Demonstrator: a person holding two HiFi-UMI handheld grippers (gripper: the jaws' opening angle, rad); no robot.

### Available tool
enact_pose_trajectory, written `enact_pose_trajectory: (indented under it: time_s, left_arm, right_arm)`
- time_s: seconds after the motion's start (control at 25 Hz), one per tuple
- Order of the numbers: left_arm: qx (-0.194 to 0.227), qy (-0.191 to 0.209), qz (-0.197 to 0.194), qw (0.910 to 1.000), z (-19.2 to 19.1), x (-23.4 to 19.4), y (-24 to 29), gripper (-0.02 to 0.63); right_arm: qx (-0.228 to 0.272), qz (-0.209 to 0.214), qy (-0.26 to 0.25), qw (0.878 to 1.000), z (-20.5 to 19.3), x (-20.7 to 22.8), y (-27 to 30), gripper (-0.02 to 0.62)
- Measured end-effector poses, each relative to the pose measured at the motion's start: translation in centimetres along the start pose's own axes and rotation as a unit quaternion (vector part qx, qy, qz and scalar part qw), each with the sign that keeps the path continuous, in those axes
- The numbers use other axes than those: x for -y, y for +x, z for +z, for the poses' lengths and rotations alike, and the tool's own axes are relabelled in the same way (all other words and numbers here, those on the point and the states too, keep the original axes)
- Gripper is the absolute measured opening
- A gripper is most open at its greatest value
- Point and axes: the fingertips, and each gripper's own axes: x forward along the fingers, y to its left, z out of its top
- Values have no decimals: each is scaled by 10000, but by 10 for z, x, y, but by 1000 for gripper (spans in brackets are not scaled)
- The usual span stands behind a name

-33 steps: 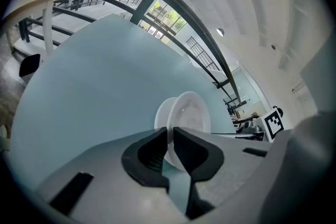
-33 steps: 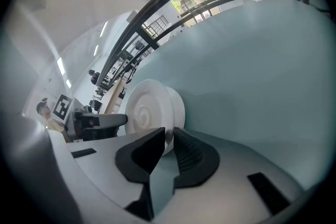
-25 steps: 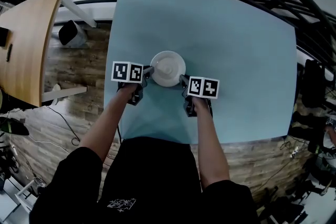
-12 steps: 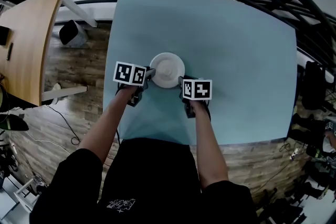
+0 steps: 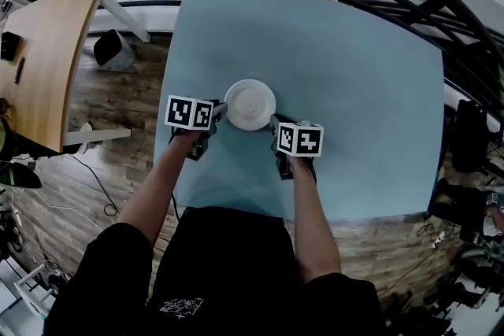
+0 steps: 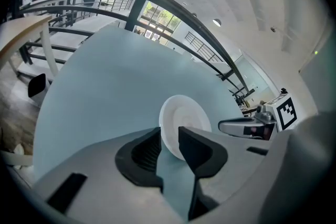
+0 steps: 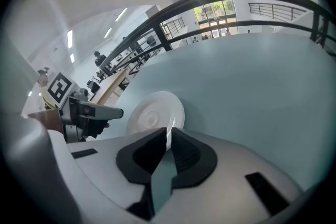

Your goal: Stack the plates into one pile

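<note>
I'm working both sides of the white round plate pile [image 5: 250, 104], which is sitting a little left of the middle of the pale blue bench [image 5: 354, 75]. From above it's reading as a single pile, though I can't count the plates in it. My left tool [image 6: 169, 144] is opening, its jaws standing wide with the pile's left rim between them and the pads not touching it. My right tool [image 7: 167, 140] is closing, down to a narrow slit, and its pads are looking pressed onto the right rim.

I'm judging this as the squaring-up step, getting the rims lined up so the pile is sitting true. To do it well I'm wanting the right grip shallow, on the rim only. Any pull should be staying level, so nothing is tipping or sliding off the plate beneath. The left tool should be backing straight out along the bench rather than lifting, so a jaw isn't catching the rim.

Room is looking generous, with bare bench running toward the top and right of the frame. The near bench edge is lying not far below my hands. The left edge, with the wooden plank floor [image 5: 110, 114] beyond it, is just left of the left tool, so I'm planning short withdrawals.
</note>
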Motion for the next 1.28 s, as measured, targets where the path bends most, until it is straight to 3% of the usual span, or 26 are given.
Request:
enact_pose_trajectory:
  time_s: [0.2,0.28,0.48,0.8,1.04,1.28]
  left_arm:
    - [377,-133,193,9990,0,3,-17,68]
    - [546,-204,240,9980,-2,7,-23,26]
    - [812,-332,391,9954,-16,22,-37,9]
    - [1604,-296,488,9854,-23,70,-71,8]
    - [2183,43,649,9737,-20,115,-100,8]
    - [2951,225,842,9515,-17,136,-146,8]
  right_arm:
    - [354,448,162,9982,0,-11,-19,8]
    - [492,525,154,9973,0,-14,-29,8]
    - [807,682,14,9944,0,-16,-61,8]
    - [1556,749,-600,9831,12,-16,-124,8]
    - [1945,807,-1032,9721,19,-14,-163,7]
    - [2578,863,-1376,9525,32,-32,-198,6]
